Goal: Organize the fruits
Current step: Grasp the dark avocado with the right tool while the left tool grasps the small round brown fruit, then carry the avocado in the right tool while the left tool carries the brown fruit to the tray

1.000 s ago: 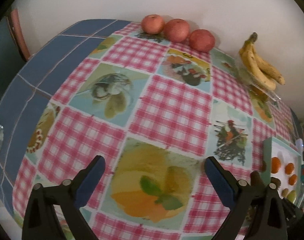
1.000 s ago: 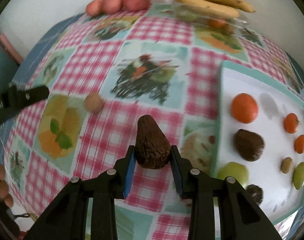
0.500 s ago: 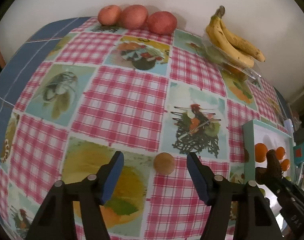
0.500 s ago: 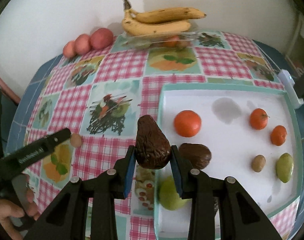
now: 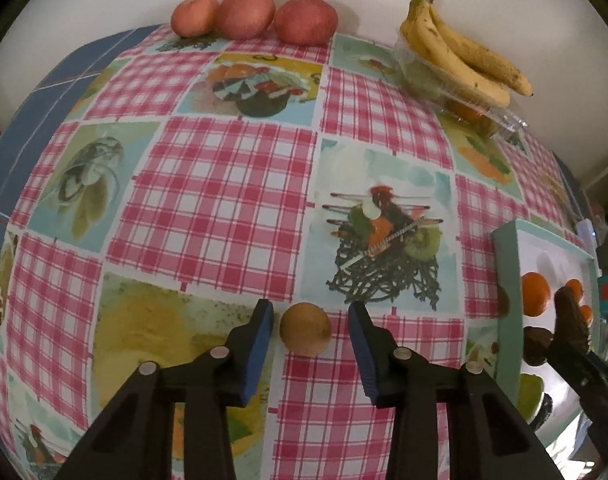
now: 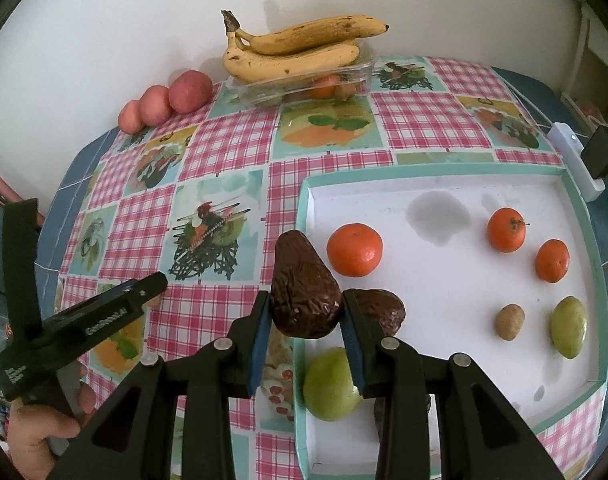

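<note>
left gripper (image 5: 309, 320) jaws were wide a second ago, now closing round the small brown fruit (image 5: 305, 334) on the cloth, not pinching yet. right gripper (image 6: 306, 322) clamps an avocado (image 6: 304, 292), now up over the tray (image 6: 584, 216) edge, so drop-off's next

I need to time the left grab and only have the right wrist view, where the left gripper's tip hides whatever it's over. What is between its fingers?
Observer: A small round brown fruit sits on the tablecloth between the left gripper fingers; the jaws are closing, pads not touching it yet.
Operator: Is it centred?
Observer: Nearer the left pad, with a wider gap on the right.
Operator: Anything else close to it?
Observer: No, only bare cloth around it; the tray edge lies well off to the right.
</note>
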Demonstrator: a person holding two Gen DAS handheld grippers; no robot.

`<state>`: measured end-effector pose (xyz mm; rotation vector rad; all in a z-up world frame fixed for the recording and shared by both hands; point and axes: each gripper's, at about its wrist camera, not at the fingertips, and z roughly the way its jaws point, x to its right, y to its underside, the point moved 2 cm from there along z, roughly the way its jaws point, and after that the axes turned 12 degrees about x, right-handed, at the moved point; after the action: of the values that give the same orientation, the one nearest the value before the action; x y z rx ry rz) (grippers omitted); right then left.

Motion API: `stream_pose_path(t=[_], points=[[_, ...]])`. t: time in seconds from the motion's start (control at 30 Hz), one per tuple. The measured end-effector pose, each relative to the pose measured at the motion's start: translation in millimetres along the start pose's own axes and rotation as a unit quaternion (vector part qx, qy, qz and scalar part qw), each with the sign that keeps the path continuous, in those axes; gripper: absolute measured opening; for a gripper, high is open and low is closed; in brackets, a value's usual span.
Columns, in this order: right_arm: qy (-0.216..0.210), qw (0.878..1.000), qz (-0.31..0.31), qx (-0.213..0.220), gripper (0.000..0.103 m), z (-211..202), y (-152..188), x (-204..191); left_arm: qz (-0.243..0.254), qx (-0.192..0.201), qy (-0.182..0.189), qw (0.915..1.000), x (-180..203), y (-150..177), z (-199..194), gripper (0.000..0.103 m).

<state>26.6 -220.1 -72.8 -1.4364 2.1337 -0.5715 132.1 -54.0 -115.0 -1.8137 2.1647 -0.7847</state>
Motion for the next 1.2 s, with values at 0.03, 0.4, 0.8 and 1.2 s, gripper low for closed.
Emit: stream_pose_path(t=[0.03, 0.4, 0.8, 1.2], points=[[0.000, 1.000, 0.000, 0.000, 0.036, 0.1, 0.2, -0.1, 0.003, 0.001, 0.000, 1.0000, 0.4, -0.3, 0.1, 0.042], [0.000, 1.000, 0.006, 0.000, 0.036, 0.9, 1.0, 1.6, 0.005, 0.000, -0.007, 1.0000, -0.1, 1.3, 2.5, 0.031], [-0.004, 1.000, 0.020, 0.009, 0.036, -4.6, -2.6, 7.5, -0.028, -0.006, -0.016, 0.9995, -22.2, -0.2, -4.4, 0.027], [0.023, 0.996, 0.078, 0.023, 0.036, -12.8, -10.5, 53.4, -0.004, 0.022, 0.017, 0.9996, 8.0, -6.8, -30.8, 0.027]])
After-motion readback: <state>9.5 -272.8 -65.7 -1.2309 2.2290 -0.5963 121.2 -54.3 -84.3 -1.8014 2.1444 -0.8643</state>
